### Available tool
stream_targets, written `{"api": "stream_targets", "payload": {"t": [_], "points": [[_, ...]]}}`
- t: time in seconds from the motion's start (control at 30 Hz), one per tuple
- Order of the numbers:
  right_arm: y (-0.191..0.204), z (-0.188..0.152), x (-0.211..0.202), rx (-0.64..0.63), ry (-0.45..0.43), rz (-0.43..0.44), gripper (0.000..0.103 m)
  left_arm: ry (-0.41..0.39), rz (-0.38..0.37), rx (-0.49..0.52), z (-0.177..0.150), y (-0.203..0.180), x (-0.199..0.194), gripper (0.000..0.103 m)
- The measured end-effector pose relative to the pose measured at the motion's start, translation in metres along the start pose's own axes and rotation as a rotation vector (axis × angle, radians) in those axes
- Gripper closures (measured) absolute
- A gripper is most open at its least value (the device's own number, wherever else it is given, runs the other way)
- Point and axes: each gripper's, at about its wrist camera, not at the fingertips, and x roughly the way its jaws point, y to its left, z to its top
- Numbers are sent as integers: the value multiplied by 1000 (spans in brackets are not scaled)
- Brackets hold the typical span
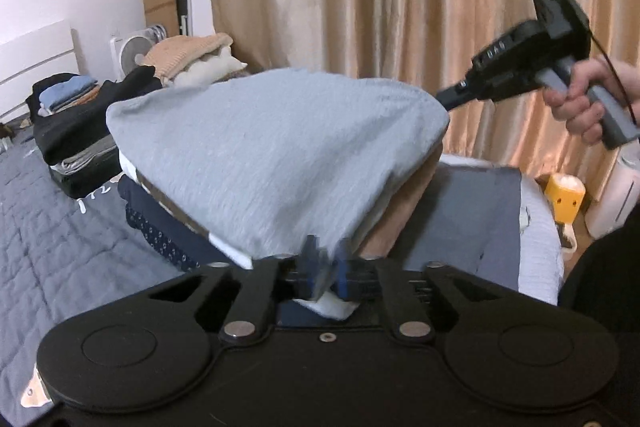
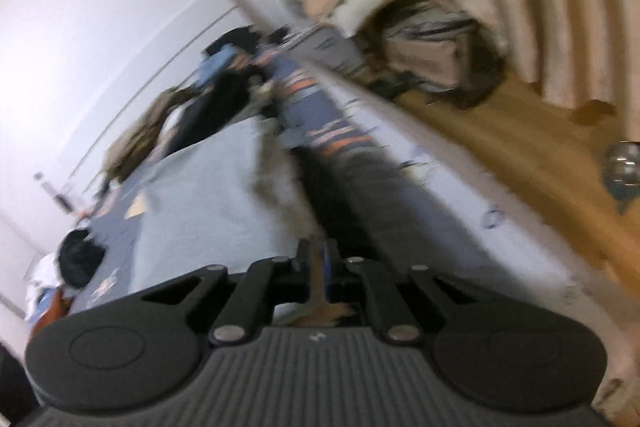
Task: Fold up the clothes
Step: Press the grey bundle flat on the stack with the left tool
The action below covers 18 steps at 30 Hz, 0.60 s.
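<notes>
Between my left gripper's (image 1: pixel 325 265) blue pads, right under the lens, I have the near hem of the grey T-shirt (image 1: pixel 272 147) pinched; the jaws stand a little apart with the cloth filling the gap. Over on the far side, my right gripper (image 1: pixel 442 98) disappears under the shirt's opposite edge, and its own blurred view shows the jaws clamped nearly together on a thin strip of fabric. So I judge this as mid-fold: the shirt is lifted and stretched between both hands, tented above the stack of folded clothes (image 1: pixel 168 227) on the bed (image 1: pixel 48 227). Next I'd need to bring both edges down together, keeping them taut and level. It looks soft and heathered, smooth across the span, sagging slightly.
</notes>
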Motion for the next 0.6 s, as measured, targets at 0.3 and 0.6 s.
{"api": "stream_targets", "payload": {"t": [0.3, 0.6], "points": [[36, -4, -11, -112, 1, 128, 77, 48, -17, -139, 10, 8, 28, 48], [22, -22, 28, -75, 136, 76, 70, 133, -32, -232, -7, 24, 19, 47]]}}
